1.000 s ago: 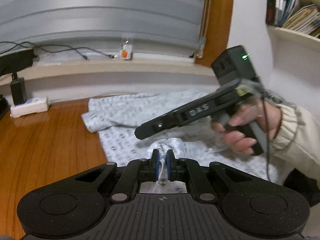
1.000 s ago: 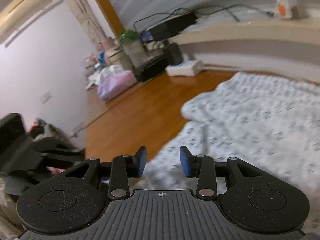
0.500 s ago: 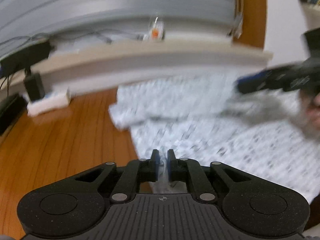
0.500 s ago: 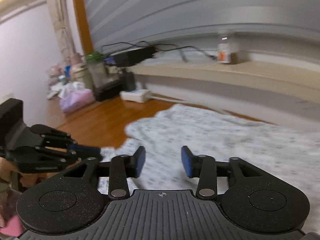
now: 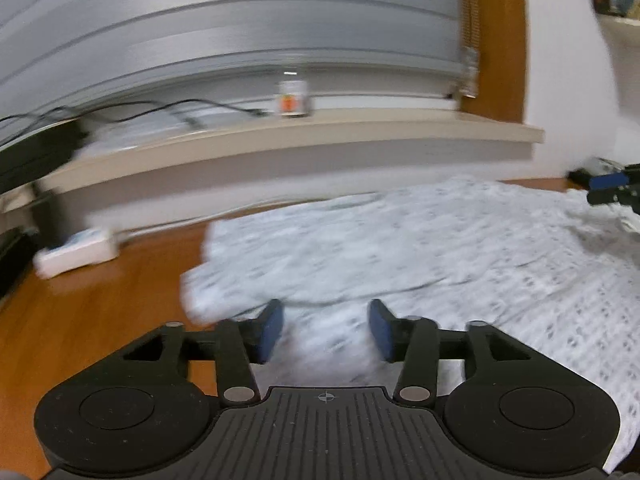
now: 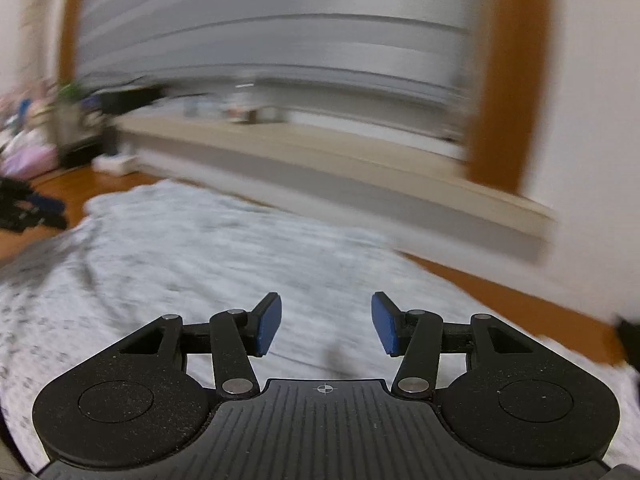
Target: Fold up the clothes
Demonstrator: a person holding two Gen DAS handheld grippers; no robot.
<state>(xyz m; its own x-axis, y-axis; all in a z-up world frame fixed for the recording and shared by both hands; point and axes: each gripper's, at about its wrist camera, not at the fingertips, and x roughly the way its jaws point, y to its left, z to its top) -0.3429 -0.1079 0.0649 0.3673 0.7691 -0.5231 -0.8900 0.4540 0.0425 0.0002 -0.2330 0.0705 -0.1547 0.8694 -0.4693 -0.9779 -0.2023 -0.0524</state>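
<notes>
A pale grey patterned garment (image 5: 420, 248) lies spread on the wooden floor (image 5: 80, 320), with a folded edge running across its near left part. My left gripper (image 5: 326, 330) hovers over that near edge, its jaws opening, and no cloth is caught between the blue pads. In the right wrist view the same garment (image 6: 192, 248) fills the lower half. My right gripper (image 6: 326, 326) is open above it with nothing between its pads. The right gripper's tip (image 5: 608, 190) shows at the right edge of the left wrist view. The left gripper (image 6: 28, 208) shows at the left edge of the right wrist view.
A low beige ledge (image 5: 280, 140) runs along the wall under grey blinds, with a small bottle (image 5: 292, 98) and cables on it. A white power strip (image 5: 76, 252) lies on the floor at left. Bags and clutter (image 6: 24, 148) stand far left.
My left gripper was shut on a pinch of the cloth; its jaws have spread and the cloth has dropped flat. Both grippers swung apart sideways, the right one turning toward the wall.
</notes>
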